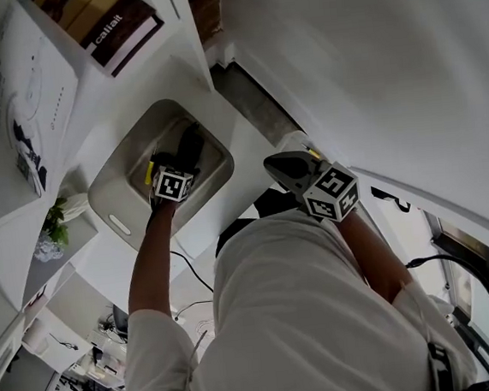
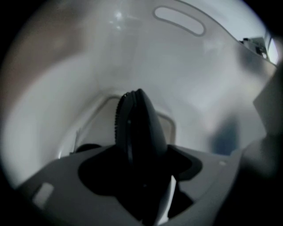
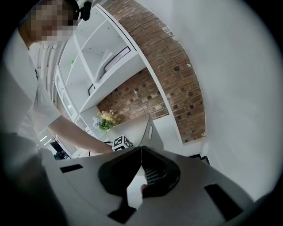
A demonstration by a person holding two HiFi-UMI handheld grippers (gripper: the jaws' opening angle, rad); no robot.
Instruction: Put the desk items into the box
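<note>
Head camera looks steeply down over the person's shoulders, taking in the box [image 1: 121, 183] on the tabletop [image 1: 219, 107] and the shelves [image 1: 59, 53]. The left hand-held gripper [image 2: 135, 95] has its camera deep inside that box, hard against the inner wall, with the handle slot [image 2: 179, 20] overhead. The right hand-held gripper [image 3: 141, 150] looks sideways from outside towards the shelves and the brick wall [image 3: 172, 66], catching the same box from farther back.

An office-like room: white shelves [image 3: 95, 57] with books [image 1: 112, 23], a brick wall [image 3: 170, 66], flowers [image 3: 105, 120], cluttered desks [image 1: 98, 368].
</note>
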